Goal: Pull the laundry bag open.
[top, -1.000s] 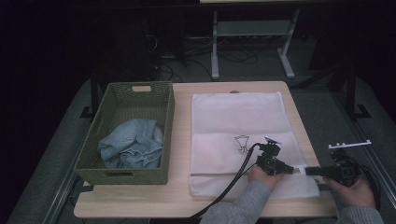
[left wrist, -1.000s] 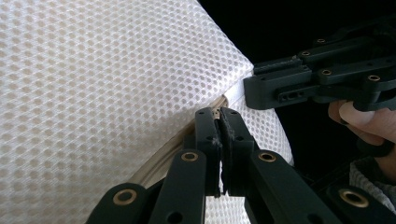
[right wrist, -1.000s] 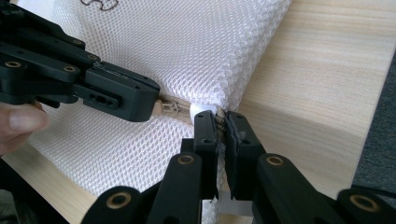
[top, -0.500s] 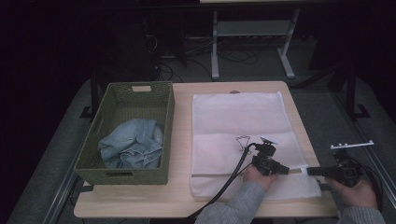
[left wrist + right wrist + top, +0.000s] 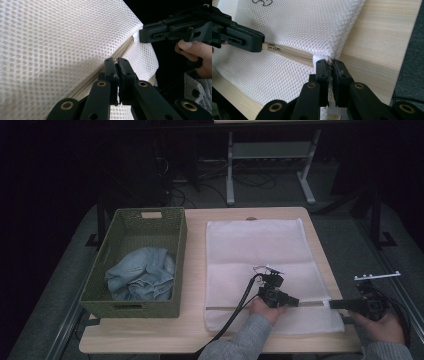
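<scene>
Since the earlier frame the left gripper [image 5: 294, 302] has slid toward the table's left edge along the zipper [image 5: 294, 53] of the white mesh laundry bag [image 5: 260, 255], widening its gap from the right gripper [image 5: 334, 304]. That bag lies flat on the right half of the wooden table [image 5: 150, 332], its zipper running near the front edge. Jaws of the left gripper are pressed together on the zipper pull [image 5: 270, 46] — the pull itself is mostly hidden between them. Right gripper jaws are pinched shut on the white tab [image 5: 320, 59] at the zipper's end, by the bag's right edge. A small dark print on the mesh is cut off and unreadable. Beside the bag, a green woven basket [image 5: 177, 245] holds crumpled blue denim [image 5: 140, 280] — its exact garment type is hard to make out.
</scene>
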The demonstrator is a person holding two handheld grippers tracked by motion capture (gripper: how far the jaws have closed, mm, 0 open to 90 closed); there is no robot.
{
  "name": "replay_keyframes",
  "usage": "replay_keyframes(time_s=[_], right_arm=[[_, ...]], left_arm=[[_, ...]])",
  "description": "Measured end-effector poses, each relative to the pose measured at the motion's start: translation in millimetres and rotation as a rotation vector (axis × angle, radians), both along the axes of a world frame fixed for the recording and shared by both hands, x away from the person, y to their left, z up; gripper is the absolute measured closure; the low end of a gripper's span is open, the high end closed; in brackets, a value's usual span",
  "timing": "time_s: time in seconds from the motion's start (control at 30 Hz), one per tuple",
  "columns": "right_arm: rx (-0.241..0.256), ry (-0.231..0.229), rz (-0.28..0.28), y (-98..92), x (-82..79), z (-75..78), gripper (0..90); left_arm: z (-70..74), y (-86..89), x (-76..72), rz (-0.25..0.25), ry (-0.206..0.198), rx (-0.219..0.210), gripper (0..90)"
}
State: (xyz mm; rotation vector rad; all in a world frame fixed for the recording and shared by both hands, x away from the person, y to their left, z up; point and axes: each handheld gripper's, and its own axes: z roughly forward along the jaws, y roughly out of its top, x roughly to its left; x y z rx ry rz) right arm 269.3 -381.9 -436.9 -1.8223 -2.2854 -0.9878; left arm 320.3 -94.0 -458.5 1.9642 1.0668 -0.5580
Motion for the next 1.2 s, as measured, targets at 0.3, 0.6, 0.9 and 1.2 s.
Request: replay_keyframes(time_s=[0.3,0.6,0.9,1.2], right_arm=[[-0.014,0.005,0.002,0.5,-0.1,-0.8,83.4],[-0.022,0.007,-0.003,-1.3,-0.8,-1.8,83.3],[-0.017,0.011,-0.003,-2.1,-1.2,-2.8,83.3],[-0.029,0.014,-0.003,-1.7,-1.2,-3.6,83.4]], left_arm=[[-3.1,15.0,0.6,-0.002,0.009,0.001,87.1],[-3.7,32.8,0.9,0.007,0.021,-0.013,87.3],[-1.8,47.9,0.3,0.016,0.017,-0.005,87.4],[-3.3,66.1,-1.4,0.027,0.020,0.001,87.4]])
